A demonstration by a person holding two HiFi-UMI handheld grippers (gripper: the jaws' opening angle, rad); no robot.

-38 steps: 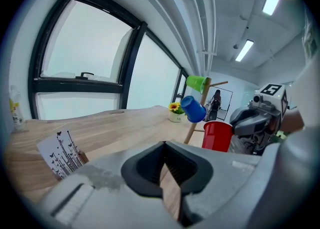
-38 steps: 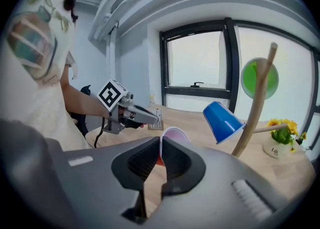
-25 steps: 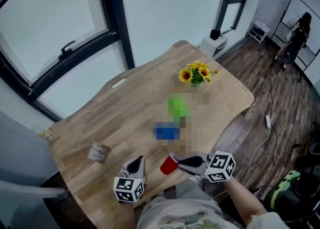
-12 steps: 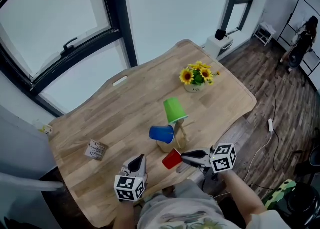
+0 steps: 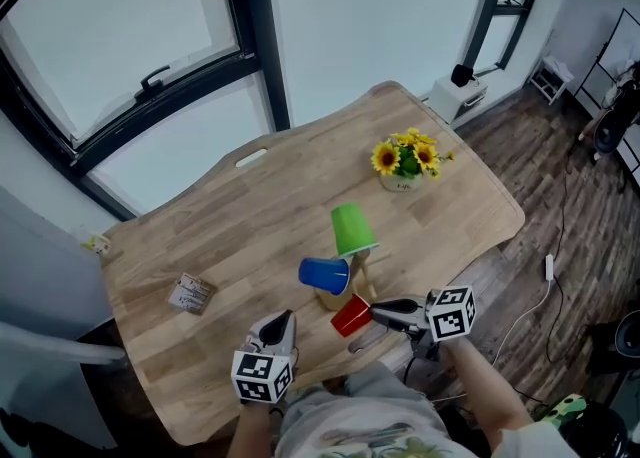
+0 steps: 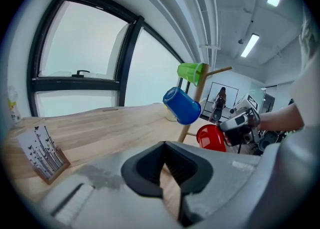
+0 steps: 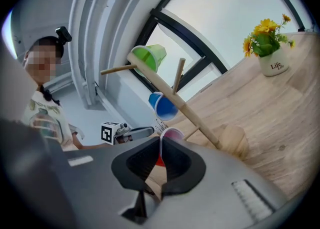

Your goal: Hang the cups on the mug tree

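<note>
Right claw (image 5: pixel 377 312) pinches red cup (image 5: pixel 351 315) by its rim, at 5 o'clock of mug tree (image 5: pixel 361 270) (likely aiming for a free peg); left claw (image 5: pixel 282 323) clenched, empty.

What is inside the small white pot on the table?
Yellow sunflowers with green leaves stand in the white pot. The blooms cover its inside, so soil or water cannot be seen.

hand-held gripper (image 7: pixel 160 159) pinching red cup (image 7: pixel 171 135), mug tree (image 7: pixel 192 115) bearing green cup (image 7: pixel 148 57), blue cup (image 7: pixel 162 106)
</note>
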